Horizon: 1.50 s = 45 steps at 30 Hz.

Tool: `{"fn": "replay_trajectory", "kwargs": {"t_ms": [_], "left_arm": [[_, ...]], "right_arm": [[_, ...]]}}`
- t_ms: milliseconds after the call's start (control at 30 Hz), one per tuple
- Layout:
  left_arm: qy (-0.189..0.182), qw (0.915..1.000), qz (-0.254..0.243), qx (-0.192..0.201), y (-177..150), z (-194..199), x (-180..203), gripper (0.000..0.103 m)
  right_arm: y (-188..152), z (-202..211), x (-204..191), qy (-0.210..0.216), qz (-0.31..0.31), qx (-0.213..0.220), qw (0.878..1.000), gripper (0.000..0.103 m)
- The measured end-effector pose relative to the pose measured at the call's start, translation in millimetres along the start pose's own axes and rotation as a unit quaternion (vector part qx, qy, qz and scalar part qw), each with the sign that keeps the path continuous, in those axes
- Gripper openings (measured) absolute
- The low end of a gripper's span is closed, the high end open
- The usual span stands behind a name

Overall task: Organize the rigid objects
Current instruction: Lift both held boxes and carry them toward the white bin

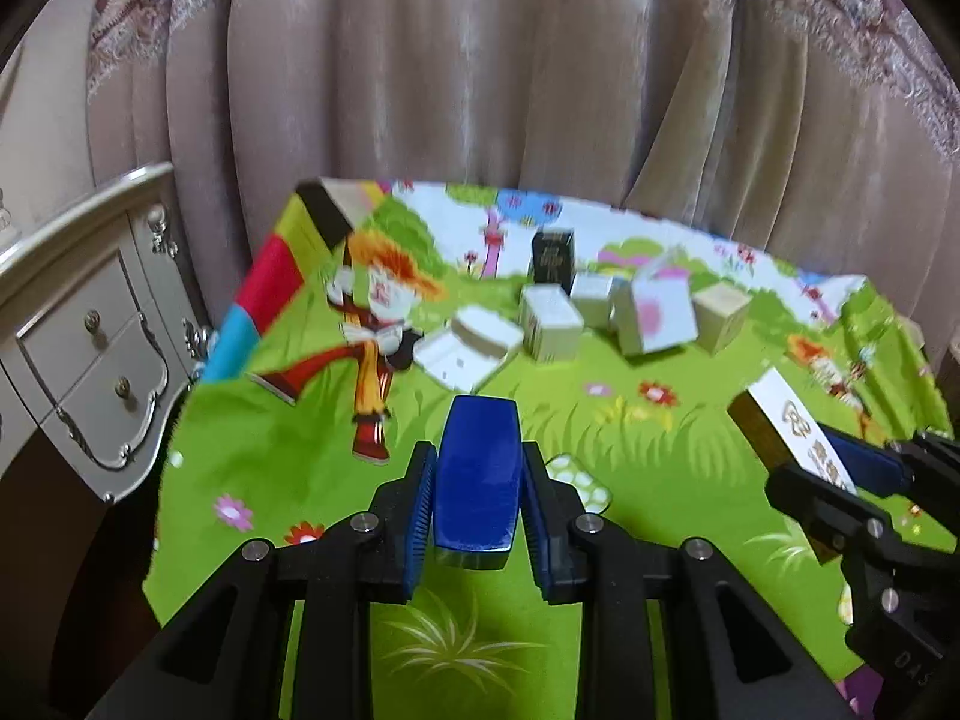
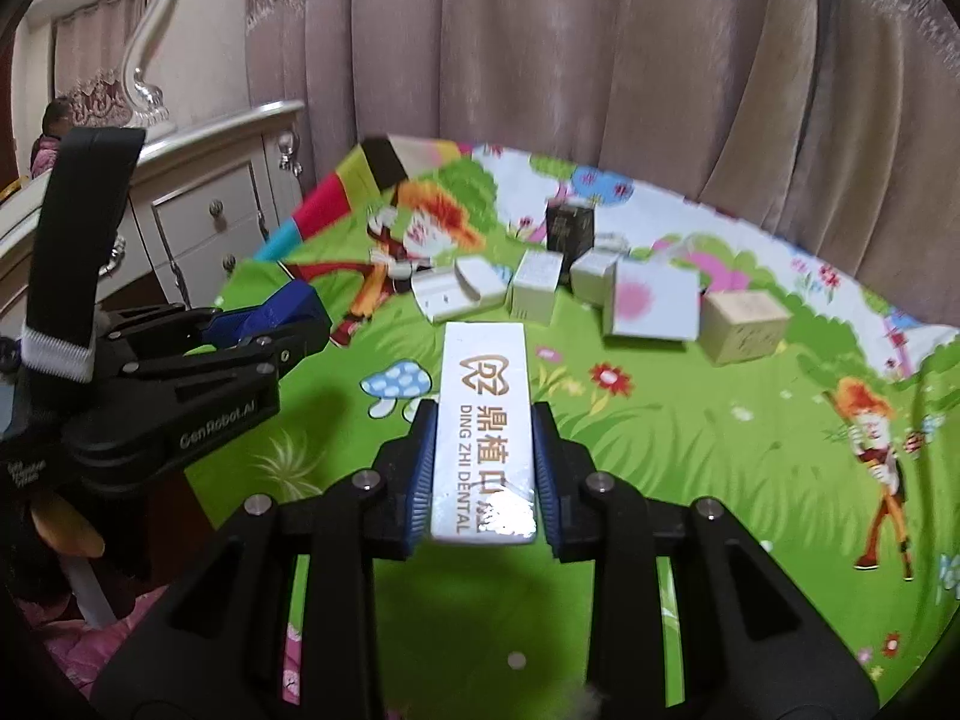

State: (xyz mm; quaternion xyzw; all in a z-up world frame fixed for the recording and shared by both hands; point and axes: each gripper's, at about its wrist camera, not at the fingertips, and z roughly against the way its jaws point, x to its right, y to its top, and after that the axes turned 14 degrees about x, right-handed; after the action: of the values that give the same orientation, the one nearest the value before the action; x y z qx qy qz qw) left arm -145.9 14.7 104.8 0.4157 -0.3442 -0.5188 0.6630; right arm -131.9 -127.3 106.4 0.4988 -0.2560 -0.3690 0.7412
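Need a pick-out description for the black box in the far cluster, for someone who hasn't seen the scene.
Start at the cartoon play mat in front of the pink curtain. Across its far half runs a cluster of small boxes. The black box stands upright at the back, nearest the curtain, behind the pale box; it is the only dark one among white and beige neighbours.

The rear end of the blue case (image 1: 478,474) is hidden between the pads of the left tool (image 1: 478,498). The white box (image 2: 485,429) loses its last lettering to glare, its back end buried in the right tool (image 2: 485,468). Motion blur smears the small boxes (image 1: 606,315) near the far edge of the mat (image 1: 690,438), leaving the print on the black box (image 2: 570,229) unreadable. The mat's near edge is cut off by both frames.
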Motion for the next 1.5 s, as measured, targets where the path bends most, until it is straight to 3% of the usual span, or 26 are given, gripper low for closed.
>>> {"fn": "replay_trajectory", "kwargs": {"t_ms": [200, 533, 900, 1167, 1500], "left_arm": [[-0.014, 0.9992, -0.016, 0.035, 19, 24, 18, 0.028], [-0.054, 0.9961, -0.045, 0.053, 23, 54, 57, 0.028], [-0.116, 0.9867, -0.093, 0.066, 20, 84, 118, 0.028], [-0.163, 0.9757, -0.13, 0.067, 14, 100, 163, 0.028], [-0.246, 0.9515, -0.177, 0.05, -2, 122, 232, 0.028]], "right_arm": [[8, 37, 3, -0.016, 0.01, 0.027, 0.999, 0.034], [0, 90, 29, -0.056, -0.007, 0.043, 0.997, 0.034], [-24, 152, 74, -0.122, -0.039, 0.05, 0.99, 0.034], [-42, 191, 100, -0.164, -0.064, 0.05, 0.983, 0.034], [-69, 238, 127, -0.221, -0.102, 0.045, 0.969, 0.034]]}}
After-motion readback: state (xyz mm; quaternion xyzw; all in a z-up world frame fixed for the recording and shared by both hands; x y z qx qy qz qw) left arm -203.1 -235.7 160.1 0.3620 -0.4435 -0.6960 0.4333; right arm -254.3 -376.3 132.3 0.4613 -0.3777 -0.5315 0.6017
